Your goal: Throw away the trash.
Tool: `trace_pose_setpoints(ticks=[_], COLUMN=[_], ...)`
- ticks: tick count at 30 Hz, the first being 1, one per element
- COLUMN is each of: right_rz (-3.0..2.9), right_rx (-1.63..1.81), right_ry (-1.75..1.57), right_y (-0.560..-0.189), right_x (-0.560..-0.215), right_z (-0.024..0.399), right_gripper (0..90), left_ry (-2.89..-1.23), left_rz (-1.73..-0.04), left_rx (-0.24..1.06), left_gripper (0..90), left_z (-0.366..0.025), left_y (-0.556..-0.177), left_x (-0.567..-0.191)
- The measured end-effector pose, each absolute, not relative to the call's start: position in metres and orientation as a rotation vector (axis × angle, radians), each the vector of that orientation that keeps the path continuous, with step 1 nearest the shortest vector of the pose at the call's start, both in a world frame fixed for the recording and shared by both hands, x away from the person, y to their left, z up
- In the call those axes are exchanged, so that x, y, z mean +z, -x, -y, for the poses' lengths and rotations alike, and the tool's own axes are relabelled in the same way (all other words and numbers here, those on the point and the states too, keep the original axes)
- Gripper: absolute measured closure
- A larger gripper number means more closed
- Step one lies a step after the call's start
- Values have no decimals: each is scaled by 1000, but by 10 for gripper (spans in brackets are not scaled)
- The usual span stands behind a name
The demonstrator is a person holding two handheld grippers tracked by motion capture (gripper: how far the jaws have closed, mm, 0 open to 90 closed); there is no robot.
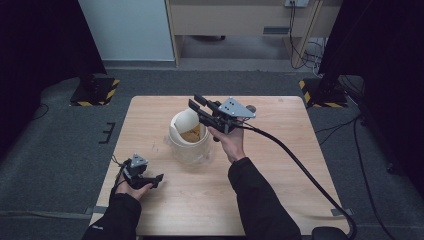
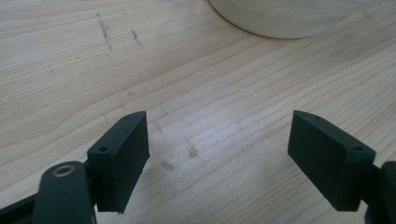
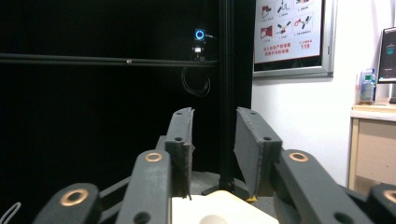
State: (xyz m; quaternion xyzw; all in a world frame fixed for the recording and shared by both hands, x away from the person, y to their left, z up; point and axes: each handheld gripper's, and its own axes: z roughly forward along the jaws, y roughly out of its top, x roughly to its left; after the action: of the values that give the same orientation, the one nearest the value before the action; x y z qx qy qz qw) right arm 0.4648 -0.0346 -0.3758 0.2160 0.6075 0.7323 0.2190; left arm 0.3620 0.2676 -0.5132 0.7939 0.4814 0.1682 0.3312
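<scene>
The right tool (image 1: 200,108) is held up in the air over the far side of the desk (image 1: 280,165), just above a big white tub (image 1: 190,145). Its two black jaws stand a little apart with nothing between them, and they point away toward the dark wall and a poster (image 3: 289,32). In the right gripper view a white edge of the tub (image 3: 219,210) peeks up just under the jaws. The tub sits near the middle of the desk, and its white lid (image 1: 181,122) leans up at the left side, so you can see something brown (image 1: 192,134) inside. A thick black cable (image 1: 300,170) runs from the right tool down to the near right corner. The left tool (image 1: 156,178) rests low on the near left part of the desk, held in the left hand (image 1: 131,187). Its jaws are wide apart and hold nothing, with bare wood between them. The tub is well apart from it.
</scene>
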Motion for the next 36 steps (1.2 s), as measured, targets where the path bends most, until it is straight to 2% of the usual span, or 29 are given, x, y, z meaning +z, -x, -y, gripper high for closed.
trace_pose_setpoints(ticks=[4,11,23,36], right_rz=[-1694,-1718,-1797,-2029], right_rx=[1980,1872,1705,1474], right_ry=[-637,-739,-897,-1106], right_y=[-464,-464,-446,-422], right_x=[-365,-357,-375,-444], right_z=[47,90,151,206], right_gripper=[524,372,263,216], left_ry=[-2076,-2077,-2093,-2134], left_rz=[-1261,-1266,-1267,-1293], left_rx=[438,432,422,394], left_gripper=[201,196,179,138], left_z=[-268,-268,-267,-267], left_y=[-362,-362,-361,-361], left_x=[-514,-514,-516,-522])
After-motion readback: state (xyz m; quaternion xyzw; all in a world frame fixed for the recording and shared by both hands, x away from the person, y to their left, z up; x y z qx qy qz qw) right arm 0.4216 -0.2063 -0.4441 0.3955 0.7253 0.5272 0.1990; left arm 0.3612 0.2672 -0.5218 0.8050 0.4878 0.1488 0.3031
